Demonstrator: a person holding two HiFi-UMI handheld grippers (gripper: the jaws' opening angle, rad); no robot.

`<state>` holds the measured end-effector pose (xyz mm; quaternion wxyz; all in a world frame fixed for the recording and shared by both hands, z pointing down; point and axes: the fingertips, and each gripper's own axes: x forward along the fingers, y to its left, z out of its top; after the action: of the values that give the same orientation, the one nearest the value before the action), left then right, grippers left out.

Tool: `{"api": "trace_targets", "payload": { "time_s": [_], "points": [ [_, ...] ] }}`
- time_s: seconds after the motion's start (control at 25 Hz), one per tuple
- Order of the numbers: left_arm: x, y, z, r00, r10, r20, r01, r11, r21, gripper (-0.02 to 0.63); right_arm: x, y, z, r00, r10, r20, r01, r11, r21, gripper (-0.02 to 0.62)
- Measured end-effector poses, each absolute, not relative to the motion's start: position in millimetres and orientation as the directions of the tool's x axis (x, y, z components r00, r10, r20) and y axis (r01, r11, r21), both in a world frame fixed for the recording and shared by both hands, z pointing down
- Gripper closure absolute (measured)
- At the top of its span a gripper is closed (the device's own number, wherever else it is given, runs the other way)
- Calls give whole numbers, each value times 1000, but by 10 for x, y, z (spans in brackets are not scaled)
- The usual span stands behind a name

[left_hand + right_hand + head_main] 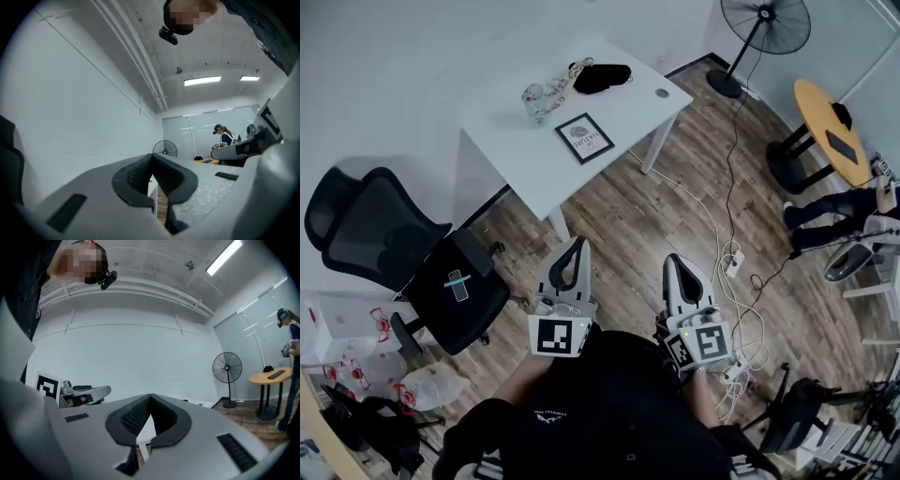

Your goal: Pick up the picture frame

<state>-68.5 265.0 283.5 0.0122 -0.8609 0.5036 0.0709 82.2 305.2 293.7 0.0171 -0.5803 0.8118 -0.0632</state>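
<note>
The picture frame (584, 138), black-edged with a white print, lies flat on the white table (525, 150) at the top of the head view. Both grippers are held side by side over the wooden floor, well short of the table and pointing toward it. My left gripper (578, 243) has its jaw tips touching with nothing between them, as the left gripper view (151, 157) also shows. My right gripper (674, 259) is likewise shut and empty (150, 397). A strip of the white table (146, 426) shows through the gap behind the right jaws.
A clear glass item (536, 99), a black object (602, 77) and a small round disc (662, 93) share the table. A black office chair (403, 253) stands left. Cables and a power strip (731, 258) lie on the floor right. Farther right: a fan (766, 23), round wooden table (830, 117), a person (839, 211).
</note>
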Motion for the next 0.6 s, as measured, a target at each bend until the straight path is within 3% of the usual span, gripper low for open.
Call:
{"api": "trace_targets", "payload": {
  "time_s": [0.6],
  "points": [
    [-1018,1957,3004,448,-888,-105,-888,-456,60,600,521,2245,3064,-369,-927,65,-923,357,-141,597]
  ]
}}
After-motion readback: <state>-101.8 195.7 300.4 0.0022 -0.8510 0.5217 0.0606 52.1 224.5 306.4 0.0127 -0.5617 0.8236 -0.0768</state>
